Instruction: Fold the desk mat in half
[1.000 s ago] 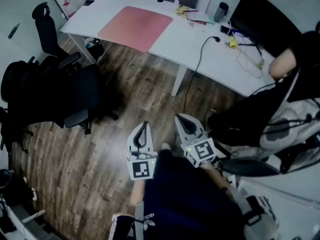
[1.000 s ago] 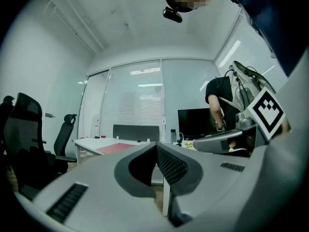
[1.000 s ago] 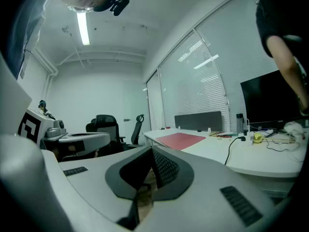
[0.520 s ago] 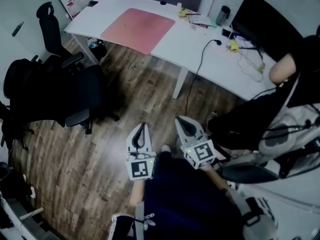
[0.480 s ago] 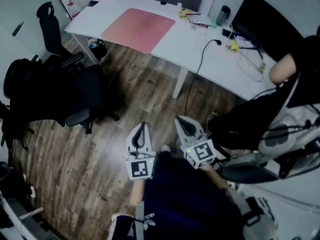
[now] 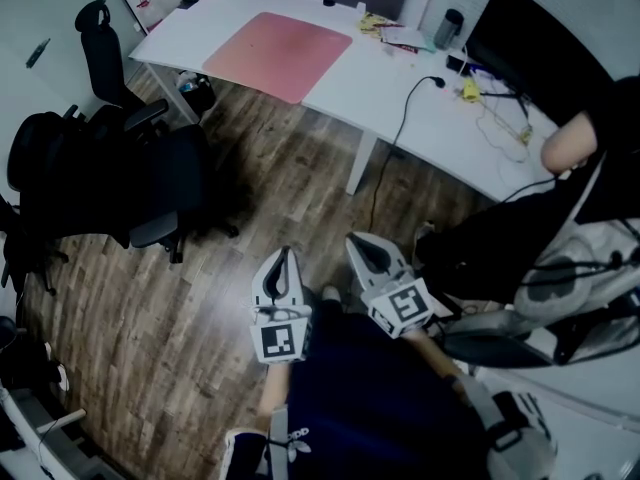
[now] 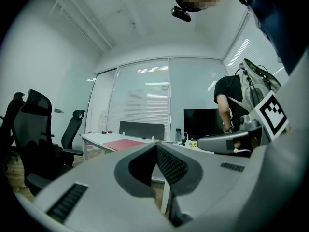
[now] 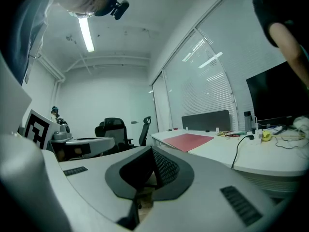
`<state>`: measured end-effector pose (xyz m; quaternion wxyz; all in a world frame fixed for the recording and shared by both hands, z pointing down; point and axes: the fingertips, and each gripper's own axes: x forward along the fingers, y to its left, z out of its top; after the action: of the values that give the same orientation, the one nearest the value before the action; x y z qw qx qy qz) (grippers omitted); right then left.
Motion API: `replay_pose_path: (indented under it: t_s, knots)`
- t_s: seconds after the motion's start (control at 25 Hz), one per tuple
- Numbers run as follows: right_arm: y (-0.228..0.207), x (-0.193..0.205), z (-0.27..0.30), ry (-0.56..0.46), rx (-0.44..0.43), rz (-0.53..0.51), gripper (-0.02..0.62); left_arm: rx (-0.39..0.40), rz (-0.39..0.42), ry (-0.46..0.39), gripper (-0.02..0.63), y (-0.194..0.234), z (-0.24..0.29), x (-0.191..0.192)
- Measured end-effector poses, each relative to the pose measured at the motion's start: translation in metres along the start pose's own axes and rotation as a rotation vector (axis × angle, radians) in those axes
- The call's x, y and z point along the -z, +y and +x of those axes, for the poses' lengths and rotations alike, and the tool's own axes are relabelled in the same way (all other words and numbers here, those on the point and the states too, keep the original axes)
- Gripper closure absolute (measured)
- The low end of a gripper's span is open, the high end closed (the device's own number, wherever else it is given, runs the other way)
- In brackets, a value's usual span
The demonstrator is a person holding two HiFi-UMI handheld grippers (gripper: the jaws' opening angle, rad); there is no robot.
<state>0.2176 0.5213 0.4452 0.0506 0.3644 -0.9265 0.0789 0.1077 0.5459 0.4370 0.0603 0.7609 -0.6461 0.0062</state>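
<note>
The grey left gripper [image 6: 284, 256] and right gripper [image 6: 357, 241] are both closed on nothing, well apart from the long white desk [image 6: 400, 93]. The flat pink rectangular desk mat [image 6: 280, 56] lies flush on that desk, so the jaws may slide over its edge without catching it.

In the head view, the hands carrying the left hand-held gripper [image 6: 286, 253] and the right hand-held gripper [image 6: 357, 240] are hidden under the grippers' square-marker cubes and the wearer's dark blue clothing [image 6: 370, 398]. The right end of the long white tabletop [image 6: 350, 83] disappears behind a standing person in black [image 6: 615, 98], who is cut off by the right edge. The small yellowish clutter [image 6: 372, 23] on the tabletop's far side is too small to identify. The black office chairs [image 6: 90, 188] merge into one dark mass, cut off at the left edge.
</note>
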Motion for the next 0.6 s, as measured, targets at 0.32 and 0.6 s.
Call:
replay_pose_path:
  t_s: [0.32,0.6]
  knots:
    - [0.008,0.003,0.010,0.014,-0.028,-0.023,0.594,0.007,-0.017,-0.016,0.604,0.004,0.000,-0.006]
    - [0.008,0.011,0.036,0.064,-0.023,-0.039,0.594,0.024,-0.038,-0.016,0.603,0.023,0.016,-0.006]
